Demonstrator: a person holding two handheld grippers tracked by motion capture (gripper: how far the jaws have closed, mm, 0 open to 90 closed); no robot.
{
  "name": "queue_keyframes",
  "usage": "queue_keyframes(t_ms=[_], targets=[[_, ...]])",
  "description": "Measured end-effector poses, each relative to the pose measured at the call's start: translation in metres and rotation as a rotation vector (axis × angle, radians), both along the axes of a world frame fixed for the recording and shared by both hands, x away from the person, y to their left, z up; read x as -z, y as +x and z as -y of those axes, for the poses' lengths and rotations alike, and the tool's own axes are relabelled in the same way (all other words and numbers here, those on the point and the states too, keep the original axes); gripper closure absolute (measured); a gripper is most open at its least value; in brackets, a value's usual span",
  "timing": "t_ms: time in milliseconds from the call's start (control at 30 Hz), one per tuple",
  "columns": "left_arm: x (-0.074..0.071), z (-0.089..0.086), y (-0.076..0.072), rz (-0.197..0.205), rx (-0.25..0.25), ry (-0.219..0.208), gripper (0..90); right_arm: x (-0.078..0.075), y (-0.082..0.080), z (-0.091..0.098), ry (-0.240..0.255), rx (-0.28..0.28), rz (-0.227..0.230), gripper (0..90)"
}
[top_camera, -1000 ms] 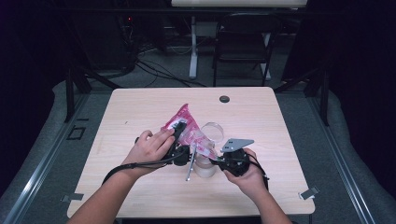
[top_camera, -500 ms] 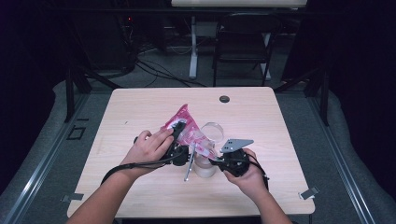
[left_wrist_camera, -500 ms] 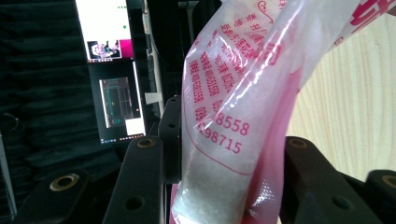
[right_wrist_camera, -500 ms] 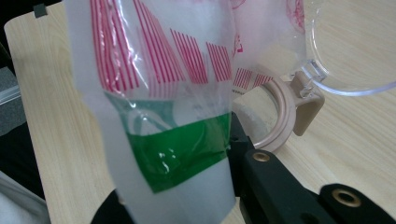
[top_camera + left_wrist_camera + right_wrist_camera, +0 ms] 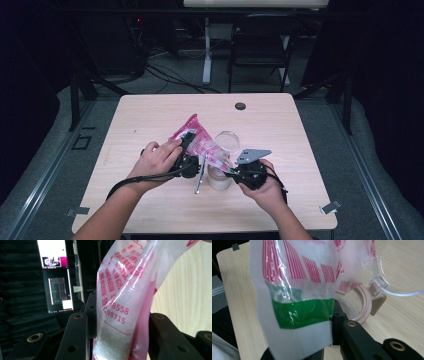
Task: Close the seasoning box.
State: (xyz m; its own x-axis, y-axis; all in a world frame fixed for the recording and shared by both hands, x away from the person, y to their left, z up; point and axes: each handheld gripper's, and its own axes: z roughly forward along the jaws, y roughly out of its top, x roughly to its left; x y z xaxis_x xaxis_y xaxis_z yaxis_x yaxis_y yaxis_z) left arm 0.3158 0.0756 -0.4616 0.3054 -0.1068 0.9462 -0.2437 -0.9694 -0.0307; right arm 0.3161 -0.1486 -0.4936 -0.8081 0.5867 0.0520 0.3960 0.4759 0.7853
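A: Where does the pink-and-clear plastic pouch of white powder point(image 5: 200, 141) lie relative to the two tools?

B: It spans them. The left gripper point(image 5: 186, 150) clamps the pouch's fat far-left body, jaws pressing on both sides of it in the left gripper view point(image 5: 117, 322). The right gripper point(image 5: 235, 169) is pinched tight on the flat sealed corner at the near-right end point(image 5: 294, 315).

A: So the long axis?

B: It runs from far left down to near right, sloping toward the clear glass jar with a beige hinged collar point(image 5: 220, 172), which stands just left of the right gripper, under the pouch's low end. The jar's round clear lid point(image 5: 227, 141) hangs open on its far side.

A: Which hand is nearer the jar?

B: The right one, almost touching it.

A: And the count?

B: One pouch, one jar, one slim metal spoon point(image 5: 200, 175) lying on the pale wooden table point(image 5: 150, 115) between the hands, two grippers
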Motion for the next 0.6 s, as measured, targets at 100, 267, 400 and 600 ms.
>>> queue_keyframes(t_ms=[100, 267, 400, 600], targets=[[0.003, -0.003, -0.001, -0.026, -0.023, -0.021, 65.8, -0.001, -0.001, 0.000, 0.006, 0.004, 0.007, 90.0], [0.012, -0.008, -0.001, -0.045, -0.043, -0.049, 66.5, -0.001, -0.001, -0.002, 0.010, 0.007, 0.017, 90.0], [0.018, -0.013, -0.002, -0.057, -0.060, -0.082, 66.4, -0.001, -0.001, -0.005, 0.004, 0.005, 0.020, 90.0], [0.027, -0.016, -0.004, -0.067, -0.075, -0.131, 66.3, -0.001, -0.001, -0.006, 0.008, 0.010, 0.028, 90.0]])
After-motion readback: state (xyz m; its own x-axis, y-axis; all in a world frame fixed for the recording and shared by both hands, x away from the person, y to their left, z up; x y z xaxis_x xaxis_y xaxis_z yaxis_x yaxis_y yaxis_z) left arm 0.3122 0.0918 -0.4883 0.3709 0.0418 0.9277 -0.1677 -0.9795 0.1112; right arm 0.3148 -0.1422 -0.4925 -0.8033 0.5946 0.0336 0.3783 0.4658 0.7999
